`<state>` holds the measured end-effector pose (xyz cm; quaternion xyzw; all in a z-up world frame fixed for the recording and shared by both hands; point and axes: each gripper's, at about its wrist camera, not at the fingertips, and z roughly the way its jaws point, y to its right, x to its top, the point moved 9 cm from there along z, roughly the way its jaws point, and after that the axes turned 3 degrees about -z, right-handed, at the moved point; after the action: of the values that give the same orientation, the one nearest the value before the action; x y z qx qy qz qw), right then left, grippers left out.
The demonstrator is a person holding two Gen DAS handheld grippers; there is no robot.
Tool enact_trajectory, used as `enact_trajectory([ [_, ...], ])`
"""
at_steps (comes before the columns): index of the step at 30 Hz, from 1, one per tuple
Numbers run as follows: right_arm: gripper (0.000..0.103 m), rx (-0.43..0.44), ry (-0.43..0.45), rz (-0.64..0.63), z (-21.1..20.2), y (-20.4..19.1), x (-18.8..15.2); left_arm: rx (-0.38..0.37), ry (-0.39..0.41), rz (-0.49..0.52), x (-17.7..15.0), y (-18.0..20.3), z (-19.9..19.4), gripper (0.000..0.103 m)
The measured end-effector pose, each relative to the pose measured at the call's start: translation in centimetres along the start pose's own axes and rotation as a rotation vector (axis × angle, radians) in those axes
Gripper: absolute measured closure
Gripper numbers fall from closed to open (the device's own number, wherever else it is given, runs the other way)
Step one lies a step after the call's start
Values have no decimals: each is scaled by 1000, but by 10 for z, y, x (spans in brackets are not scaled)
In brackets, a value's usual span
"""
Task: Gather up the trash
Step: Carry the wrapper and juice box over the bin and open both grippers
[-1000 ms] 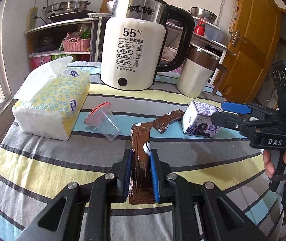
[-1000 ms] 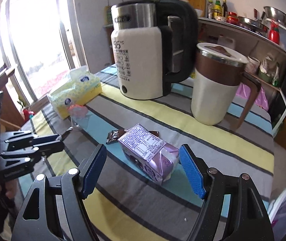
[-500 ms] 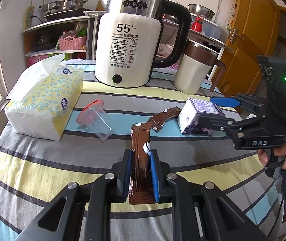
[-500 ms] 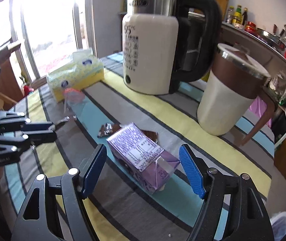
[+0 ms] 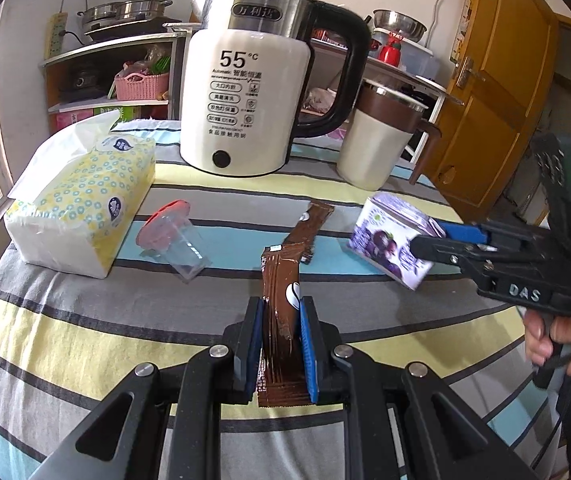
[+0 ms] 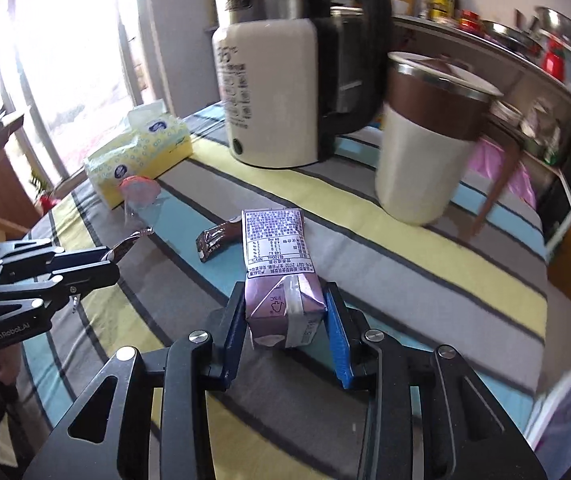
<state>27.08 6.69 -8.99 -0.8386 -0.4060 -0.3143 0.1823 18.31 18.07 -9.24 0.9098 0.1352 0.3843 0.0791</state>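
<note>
My left gripper [image 5: 281,344] is pinched on a brown wrapper [image 5: 281,300], which stands up between the blue pads and leans away from me. Just past its tip lies a second wrapper [image 5: 311,226], flat on the striped tabletop [image 5: 85,332]. Ahead and to the left of that gripper a clear cup [image 5: 177,240] with a red lid lies on its side, and beyond it sits a tissue pack [image 5: 81,196]. Straight ahead, well back, a kettle [image 5: 245,100] blocks the far edge, with a mug [image 5: 381,140] beside it on the right.

My right gripper [image 6: 285,320] has a purple carton [image 6: 279,276] between its pads — the jaws are closing, and both pads look to be against the carton's sides. The carton's far end points toward the kettle [image 6: 273,92]; the mug [image 6: 425,136] stands ahead and to the right, near enough to crowd that side. Left of the carton the loose wrapper [image 6: 215,242] lies close by, and farther left the other gripper [image 6: 103,260] reaches in with its wrapper tip showing. The cup [image 6: 141,192] and tissue pack [image 6: 137,156] lie beyond it — both well clear of the carton.
</note>
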Motion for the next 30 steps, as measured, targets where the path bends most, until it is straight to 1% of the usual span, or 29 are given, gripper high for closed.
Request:
enact_trajectory([
  [7,65,-30,57,107,-42,3,-27,-13,13,20,-4,31,-8,85],
  [14,65,-70,103,168,-85,10,-53,-38,12,60,-14,76,-12,85],
  [24,65,-125,153,251,-138,29,-86,-102,12,146,-26,145,-20,85],
  [30,65,-177,179,304,-167,49,-109,-137,6,189,-33,179,-20,85],
])
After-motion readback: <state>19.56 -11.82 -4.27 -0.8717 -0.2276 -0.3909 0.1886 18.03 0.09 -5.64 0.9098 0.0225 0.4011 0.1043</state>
